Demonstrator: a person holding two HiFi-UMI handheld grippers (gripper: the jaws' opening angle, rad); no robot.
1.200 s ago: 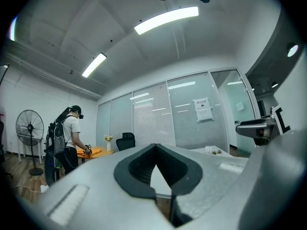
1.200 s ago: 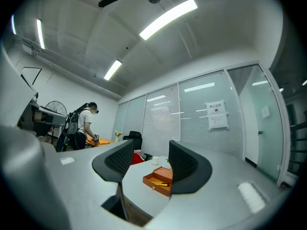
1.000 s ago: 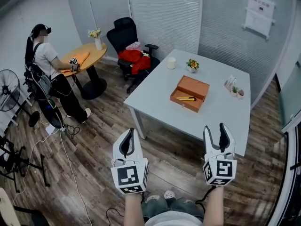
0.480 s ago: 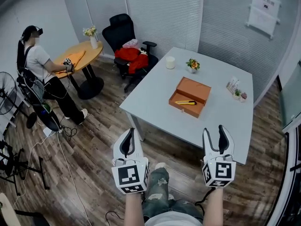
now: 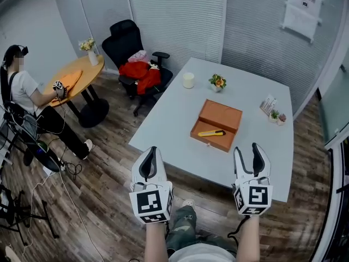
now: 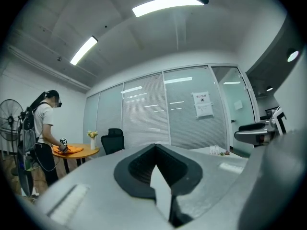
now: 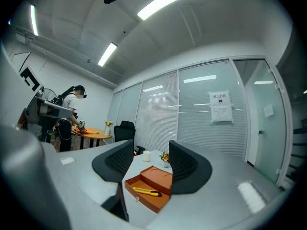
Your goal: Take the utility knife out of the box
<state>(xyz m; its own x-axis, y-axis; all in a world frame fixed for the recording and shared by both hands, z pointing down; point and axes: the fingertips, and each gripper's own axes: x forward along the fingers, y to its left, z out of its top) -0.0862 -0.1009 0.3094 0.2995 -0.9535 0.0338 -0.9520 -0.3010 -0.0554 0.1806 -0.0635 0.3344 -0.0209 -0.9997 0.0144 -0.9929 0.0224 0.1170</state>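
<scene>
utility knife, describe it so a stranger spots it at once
On the large pale grey table lies an open flat orange box. The slim yellow utility knife lies alone in its nearer half, the only long thin thing there.

Your left gripper (image 5: 151, 149) and right gripper (image 5: 248, 149) are white with black pads. Each one has a cube with black and white squares on it. The box (image 5: 215, 125) is orange-brown. The utility knife (image 5: 212, 133) is yellow with a bit of black. The table (image 5: 174, 119) is pale grey-white. The floor (image 5: 109, 162) has brown wood stripes. The chair (image 5: 121, 40) is black, the cloth (image 5: 137, 72) on it red.
</scene>
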